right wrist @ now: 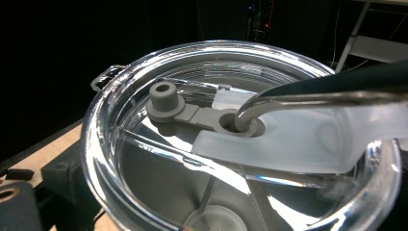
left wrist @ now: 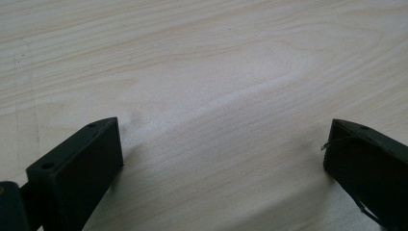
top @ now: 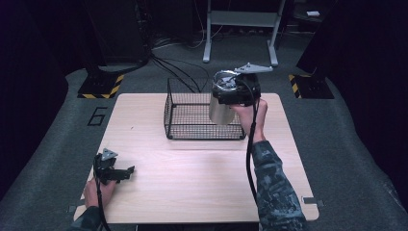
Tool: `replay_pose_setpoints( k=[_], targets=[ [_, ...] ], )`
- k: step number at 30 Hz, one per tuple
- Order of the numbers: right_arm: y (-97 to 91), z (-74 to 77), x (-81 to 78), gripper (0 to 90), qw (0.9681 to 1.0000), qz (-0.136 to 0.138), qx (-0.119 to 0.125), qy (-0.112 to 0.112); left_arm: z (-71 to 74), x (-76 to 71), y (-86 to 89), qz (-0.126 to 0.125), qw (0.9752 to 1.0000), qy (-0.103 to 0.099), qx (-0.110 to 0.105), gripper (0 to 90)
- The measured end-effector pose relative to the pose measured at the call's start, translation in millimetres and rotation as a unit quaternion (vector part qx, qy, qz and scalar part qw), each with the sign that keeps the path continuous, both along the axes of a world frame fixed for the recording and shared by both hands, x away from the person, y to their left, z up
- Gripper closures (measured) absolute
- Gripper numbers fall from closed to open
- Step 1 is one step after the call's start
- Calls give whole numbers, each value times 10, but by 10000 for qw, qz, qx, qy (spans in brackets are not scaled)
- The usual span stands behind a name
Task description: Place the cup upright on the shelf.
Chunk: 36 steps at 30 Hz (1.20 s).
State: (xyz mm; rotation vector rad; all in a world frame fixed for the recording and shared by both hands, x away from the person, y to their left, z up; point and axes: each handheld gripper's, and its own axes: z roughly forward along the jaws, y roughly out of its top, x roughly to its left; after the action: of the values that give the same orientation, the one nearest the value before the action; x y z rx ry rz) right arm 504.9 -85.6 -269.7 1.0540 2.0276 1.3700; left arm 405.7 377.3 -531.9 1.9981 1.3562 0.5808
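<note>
left tool (top: 126, 172): jaws spread, on table (top: 192, 183) | right tool (top: 234, 91): clamps steel tumbler (top: 220, 109) above wire basket (top: 192, 120), jaws hidden

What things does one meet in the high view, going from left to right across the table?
Left tongs → wire basket → steel tumbler, held over the basket's right end by the right tongs.

Legible text: single digit "6" (top: 97, 116) on the floor mat (top: 57, 125), at table's (top: 144, 159) 10 o'clock.
</note>
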Motion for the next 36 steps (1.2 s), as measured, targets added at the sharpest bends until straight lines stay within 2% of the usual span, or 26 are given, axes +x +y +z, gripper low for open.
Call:
replay_pose_setpoints(
  k=[9,11,12,14,19,23,33,36],
  targets=[
    [74,-44,242,39,9997,-163,-31,171,1,0,3,-13,10000,9,11,0],
    [90,-53,285,39,9997,-182,-47,161,-3,0,-2,13,10000,-20,8,0],
    [99,-54,300,39,9997,-192,-47,154,7,-1,4,-20,10000,41,14,0],
    [114,-60,343,39,9997,-188,-49,150,-5,1,-3,21,10000,-30,1,0],
    [194,-77,436,39,9994,-264,-112,205,7,-1,7,-34,10000,44,35,0],
    [234,-89,509,39,9993,-295,-105,188,-7,1,-1,10,10000,-48,7,0],
    [317,-100,665,39,9986,-414,-217,245,-4,0,2,-5,10000,-26,37,0],
    [335,-119,708,39,9984,-445,-238,259,-8,-1,-6,30,10000,-34,-20,0]
  ],
)
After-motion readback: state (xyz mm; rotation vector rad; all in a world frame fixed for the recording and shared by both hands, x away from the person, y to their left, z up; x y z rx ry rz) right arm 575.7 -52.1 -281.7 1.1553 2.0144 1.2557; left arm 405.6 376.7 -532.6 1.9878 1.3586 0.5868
